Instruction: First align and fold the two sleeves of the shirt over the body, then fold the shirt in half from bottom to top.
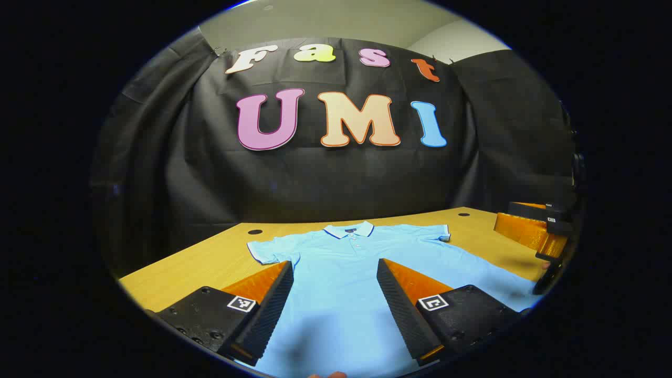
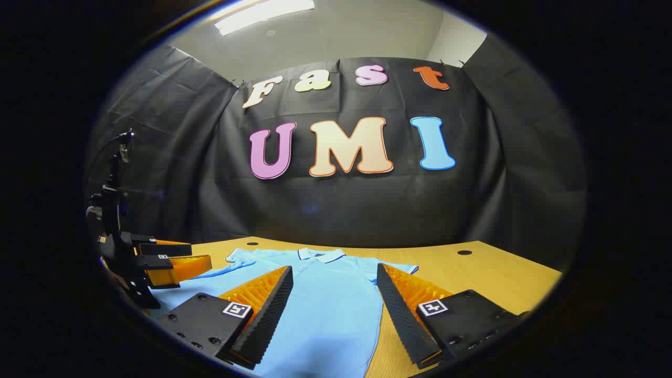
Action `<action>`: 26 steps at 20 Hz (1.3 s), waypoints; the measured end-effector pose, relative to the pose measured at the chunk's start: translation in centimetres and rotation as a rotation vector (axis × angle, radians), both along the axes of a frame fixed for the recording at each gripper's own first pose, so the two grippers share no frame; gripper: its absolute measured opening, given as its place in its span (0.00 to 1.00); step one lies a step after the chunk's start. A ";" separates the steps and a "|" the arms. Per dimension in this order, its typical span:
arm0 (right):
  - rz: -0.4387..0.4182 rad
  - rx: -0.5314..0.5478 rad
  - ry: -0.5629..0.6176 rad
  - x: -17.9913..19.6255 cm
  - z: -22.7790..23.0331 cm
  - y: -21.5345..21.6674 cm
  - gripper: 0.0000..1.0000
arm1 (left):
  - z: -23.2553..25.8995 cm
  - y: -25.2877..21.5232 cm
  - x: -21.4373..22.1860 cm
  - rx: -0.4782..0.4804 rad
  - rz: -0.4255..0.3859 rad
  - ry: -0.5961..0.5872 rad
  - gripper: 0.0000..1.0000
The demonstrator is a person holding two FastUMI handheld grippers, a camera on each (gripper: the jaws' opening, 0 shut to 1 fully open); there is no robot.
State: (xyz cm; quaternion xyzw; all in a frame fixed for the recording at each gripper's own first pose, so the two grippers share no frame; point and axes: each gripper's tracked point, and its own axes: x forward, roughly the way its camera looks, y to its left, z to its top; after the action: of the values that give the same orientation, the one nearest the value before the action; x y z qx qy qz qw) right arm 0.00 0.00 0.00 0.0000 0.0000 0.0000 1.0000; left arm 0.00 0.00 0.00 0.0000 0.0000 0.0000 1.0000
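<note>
1. Light blue polo shirt (image 1: 341,273) lies flat, front up, on the wooden table (image 1: 210,262); collar (image 1: 349,230) points at the far wall, hem toward the grippers.
2. Both short sleeves are spread out sideways, not yet folded (task looks to be at its start).
3. Left gripper (image 1: 335,294): fingers spread wide, grasping nothing, hovering over the lower body of the shirt.
4. Right gripper (image 2: 334,302): fingers also spread, empty, over the shirt's right edge.
5. Long axis runs straight away from both; left sleeve (image 1: 268,252) sits ahead-left of the left fingers, right sleeve (image 2: 401,269) just beyond the right fingers, so each hand is nearer its own sleeve.
</note>
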 end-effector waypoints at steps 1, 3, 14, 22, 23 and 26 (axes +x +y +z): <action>0.003 0.000 0.002 0.0 -0.1 0.1 0.99 | 0.1 0.0 0.0 -0.002 0.000 0.000 0.95; 0.011 -0.001 0.011 0.1 -0.4 0.4 0.99 | -0.1 0.0 0.1 -0.001 0.001 0.010 0.95; 0.035 0.017 0.078 0.2 -2.0 0.6 0.99 | -0.1 0.1 0.0 0.005 0.008 0.002 0.96; 0.002 -0.024 0.140 1.8 -1.8 -1.8 0.99 | -0.1 0.0 0.1 0.006 0.007 0.006 0.96; 0.002 -0.024 0.156 2.4 -1.7 -2.1 0.99 | -0.1 0.0 0.1 0.005 0.007 0.005 0.96; -0.008 -0.012 0.221 4.9 -1.6 -4.0 0.99 | -0.2 0.1 0.0 0.004 0.008 0.004 0.96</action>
State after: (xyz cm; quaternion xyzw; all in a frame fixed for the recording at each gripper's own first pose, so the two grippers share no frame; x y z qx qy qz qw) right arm 4.86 -3.98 -1.56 -0.0060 0.1104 -0.0040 0.9939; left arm 0.00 0.09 -0.19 0.0022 0.0018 0.0038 1.0000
